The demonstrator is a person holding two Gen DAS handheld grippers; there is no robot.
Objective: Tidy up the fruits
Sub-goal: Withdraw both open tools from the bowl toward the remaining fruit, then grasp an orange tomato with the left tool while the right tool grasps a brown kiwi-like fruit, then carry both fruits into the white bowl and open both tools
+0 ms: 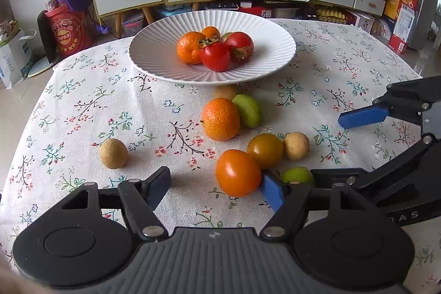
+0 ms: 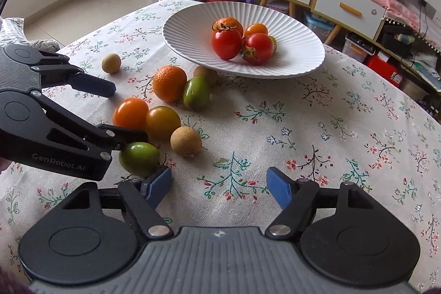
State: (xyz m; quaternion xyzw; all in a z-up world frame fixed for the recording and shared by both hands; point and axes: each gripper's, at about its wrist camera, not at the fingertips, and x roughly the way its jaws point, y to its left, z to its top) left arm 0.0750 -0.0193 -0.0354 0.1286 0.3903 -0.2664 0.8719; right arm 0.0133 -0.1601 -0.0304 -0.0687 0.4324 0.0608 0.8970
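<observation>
Left wrist view: left tool [image 1: 215,183] half open, jaws astride nothing; orange tomato [image 1: 238,173] lower centre, touching right-hand blue pad, well clear of left-hand pad. Tomato lies right of tool's midline.

Right wrist view: right tool [image 2: 219,185] half open, empty; green fruit [image 2: 139,158] lower left, just outside left-hand pad.

Plate [image 1: 154,51] upper centre.

"GenRobot.AI" is read in pale letters on the black arm of the left gripper [image 2: 126,112], at nine o'clock in the right wrist view. Elsewhere, box and bag print is too blurred to be read.
</observation>
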